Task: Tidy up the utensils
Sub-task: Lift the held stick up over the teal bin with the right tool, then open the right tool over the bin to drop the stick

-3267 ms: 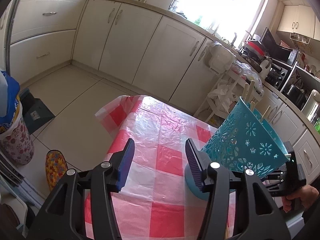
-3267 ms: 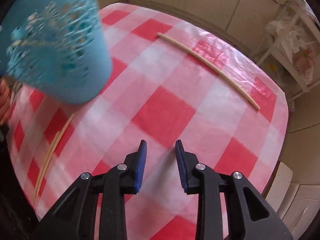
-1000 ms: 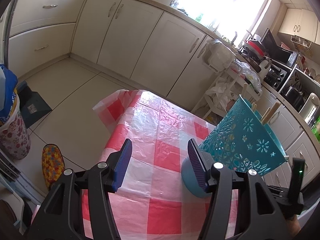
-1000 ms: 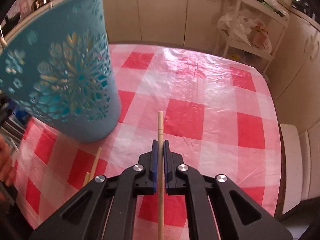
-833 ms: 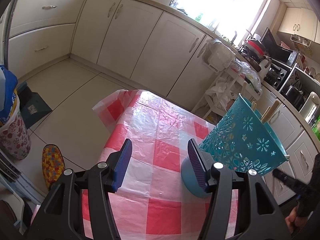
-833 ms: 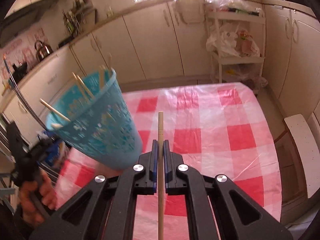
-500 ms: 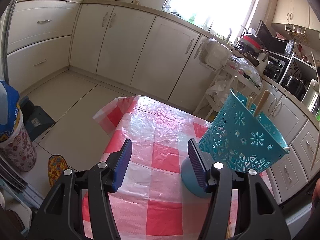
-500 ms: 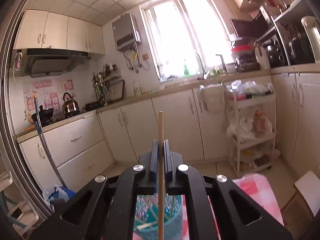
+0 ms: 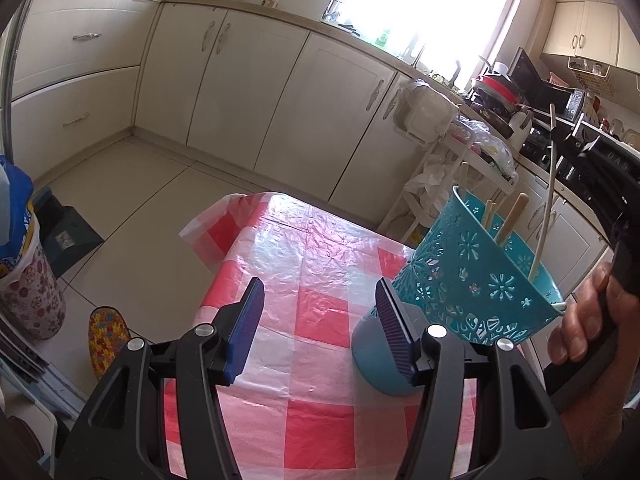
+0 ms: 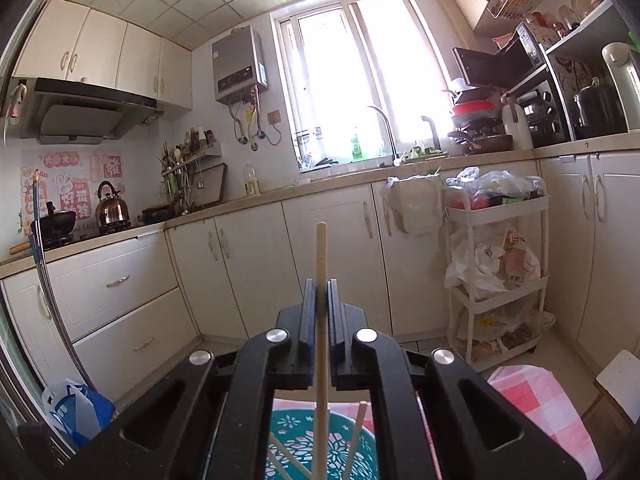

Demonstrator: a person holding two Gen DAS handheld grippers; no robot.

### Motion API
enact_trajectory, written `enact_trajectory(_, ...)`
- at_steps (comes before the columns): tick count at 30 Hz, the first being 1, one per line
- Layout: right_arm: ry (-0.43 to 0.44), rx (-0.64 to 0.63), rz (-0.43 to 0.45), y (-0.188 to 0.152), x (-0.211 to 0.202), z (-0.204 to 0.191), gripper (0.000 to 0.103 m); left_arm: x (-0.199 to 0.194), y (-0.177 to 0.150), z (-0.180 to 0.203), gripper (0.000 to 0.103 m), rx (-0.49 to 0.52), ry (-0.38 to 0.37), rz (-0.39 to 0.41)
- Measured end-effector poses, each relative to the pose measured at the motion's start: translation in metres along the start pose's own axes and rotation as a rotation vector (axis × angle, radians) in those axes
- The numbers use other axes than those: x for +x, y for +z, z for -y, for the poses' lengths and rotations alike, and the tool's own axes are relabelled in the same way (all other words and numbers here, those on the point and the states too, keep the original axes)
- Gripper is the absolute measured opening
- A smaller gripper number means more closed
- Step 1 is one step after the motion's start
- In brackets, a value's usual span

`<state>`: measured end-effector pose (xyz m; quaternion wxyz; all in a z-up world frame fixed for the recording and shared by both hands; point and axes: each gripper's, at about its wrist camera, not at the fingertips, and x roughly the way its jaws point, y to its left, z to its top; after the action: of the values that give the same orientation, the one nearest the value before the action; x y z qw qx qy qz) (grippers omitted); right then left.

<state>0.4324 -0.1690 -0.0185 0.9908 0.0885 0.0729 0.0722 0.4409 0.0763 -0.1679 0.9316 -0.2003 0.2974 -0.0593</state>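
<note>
A teal perforated holder stands tilted on the red-checked table, with several wooden chopsticks inside. My left gripper is open; its right finger rests against the holder's base. My right gripper is shut on a wooden chopstick, held upright above the holder. In the left wrist view this chopstick reaches down into the holder's mouth, with the right gripper at the far right.
Cream kitchen cabinets run behind the table. A white trolley with bags stands to the right. A floral bin and a patterned slipper are on the floor to the left.
My right gripper closed on a chopstick from the table, lifted it and swung it upright over the holder. The left gripper stayed at the holder's base.
</note>
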Motion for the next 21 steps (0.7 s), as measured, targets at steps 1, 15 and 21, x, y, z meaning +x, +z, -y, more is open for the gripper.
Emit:
enact_trajectory(1, 0.0, 0.001, -0.009, -0.003, 0.001, 0.001, 0.006, 0.0, 0.0, 0.0, 0.055, 0.0, 0.0, -0.001)
enact_trajectory(15, 0.025, -0.022, -0.086, -0.023, -0.012, 0.008, 0.026, 0.003, -0.001, 0.001, 0.055, 0.01, 0.005, -0.011)
enact_trajectory(21, 0.003, 0.026, -0.079, -0.019, -0.044, 0.022, 0.033, 0.005, -0.003, 0.003, 0.055, 0.02, 0.016, -0.013)
